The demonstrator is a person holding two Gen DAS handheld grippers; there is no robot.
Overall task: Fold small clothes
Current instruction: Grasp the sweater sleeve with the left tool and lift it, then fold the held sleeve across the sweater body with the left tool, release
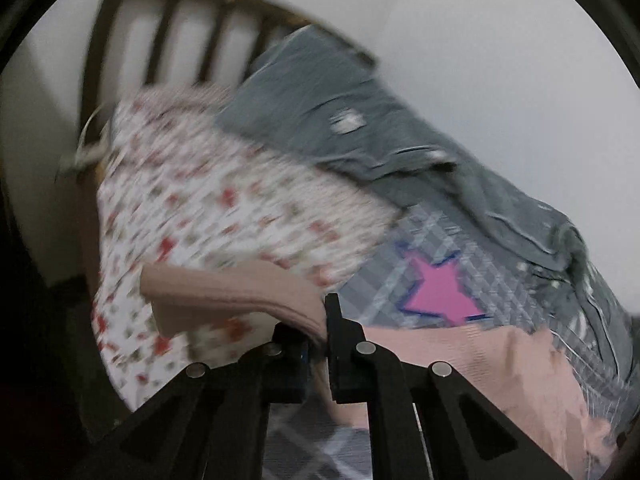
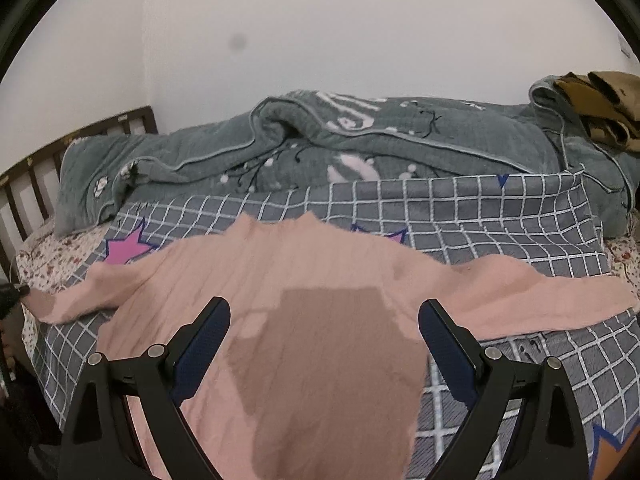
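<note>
A pink knit sweater [image 2: 320,264] lies spread flat on the checked grey sheet [image 2: 480,216], its sleeves stretched out left and right. In the left wrist view, my left gripper [image 1: 316,328] is shut on the cuff of the left sleeve [image 1: 224,288], which is lifted off the bed and sticks out to the left of the jaws. The picture there is blurred. The sweater's body [image 1: 500,364] lies to the right of that gripper. My right gripper [image 2: 324,312] hangs open over the middle of the sweater, with nothing between its blue pads [image 2: 204,344].
A grey-green quilt [image 2: 320,148] is bunched along the wall behind the sweater. Brown clothing [image 2: 600,100] sits on it at the far right. A floral sheet [image 1: 192,200] covers the bed's left end by the dark slatted headboard [image 1: 160,40].
</note>
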